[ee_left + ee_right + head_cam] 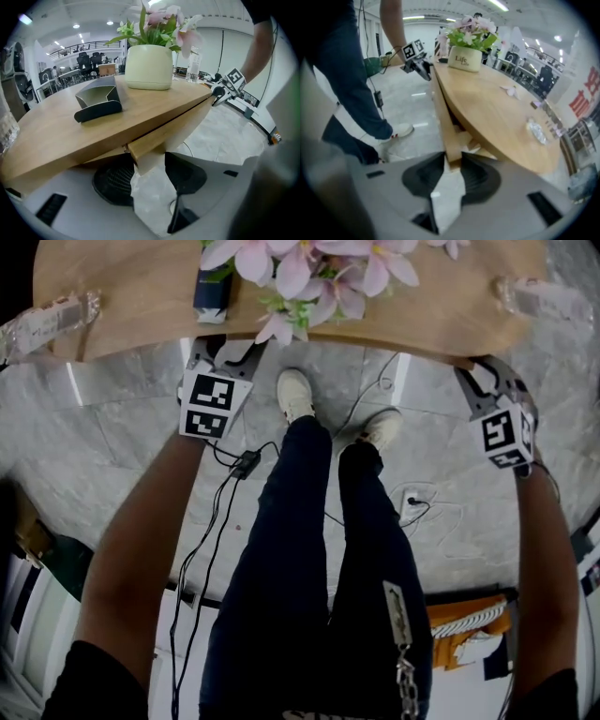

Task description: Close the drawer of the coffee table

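Under the worktop's near edge, at 12 o'clock in the head view, the drawer stands slightly open. Closing it well likely calls for an even, level push at both ends together, so it does not skew. Both arms reach forward and down. The left gripper gapes wide around the drawer's corner, and the right gripper pinches its front narrowly.
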Demonstrator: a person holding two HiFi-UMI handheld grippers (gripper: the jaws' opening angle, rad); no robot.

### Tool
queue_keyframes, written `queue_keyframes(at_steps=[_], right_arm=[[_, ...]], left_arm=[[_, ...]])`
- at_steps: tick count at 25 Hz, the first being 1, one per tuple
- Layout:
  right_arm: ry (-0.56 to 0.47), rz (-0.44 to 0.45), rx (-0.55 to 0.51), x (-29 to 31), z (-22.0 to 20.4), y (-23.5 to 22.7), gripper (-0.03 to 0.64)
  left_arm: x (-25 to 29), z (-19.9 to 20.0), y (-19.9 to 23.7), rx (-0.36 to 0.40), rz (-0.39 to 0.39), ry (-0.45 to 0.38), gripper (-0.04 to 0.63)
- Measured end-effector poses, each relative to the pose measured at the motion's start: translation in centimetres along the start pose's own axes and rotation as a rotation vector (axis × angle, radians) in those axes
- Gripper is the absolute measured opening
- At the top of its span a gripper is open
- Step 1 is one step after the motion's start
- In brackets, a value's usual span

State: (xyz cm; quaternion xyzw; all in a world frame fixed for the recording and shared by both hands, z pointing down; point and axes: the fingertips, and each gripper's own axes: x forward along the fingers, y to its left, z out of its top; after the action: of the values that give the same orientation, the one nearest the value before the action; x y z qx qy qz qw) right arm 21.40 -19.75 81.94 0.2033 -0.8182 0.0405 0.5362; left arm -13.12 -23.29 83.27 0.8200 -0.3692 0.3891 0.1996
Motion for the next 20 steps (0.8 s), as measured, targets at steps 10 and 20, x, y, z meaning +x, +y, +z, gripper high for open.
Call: queue_keyframes(at_steps=[10, 20], right_arm=[[-0.014, 0.034, 0.093, -0.9, -0.8, 3.1, 0.127], [-0.009, 0.041, 0.135, -1.9, -1.7, 7.2, 0.13]], left_arm=[[-1.8, -2.3, -1.9, 0.089, -0.039, 0.058, 0.195], [-3.7, -5.1, -4.3, 0.059, -0.036, 0.094, 0.195]])
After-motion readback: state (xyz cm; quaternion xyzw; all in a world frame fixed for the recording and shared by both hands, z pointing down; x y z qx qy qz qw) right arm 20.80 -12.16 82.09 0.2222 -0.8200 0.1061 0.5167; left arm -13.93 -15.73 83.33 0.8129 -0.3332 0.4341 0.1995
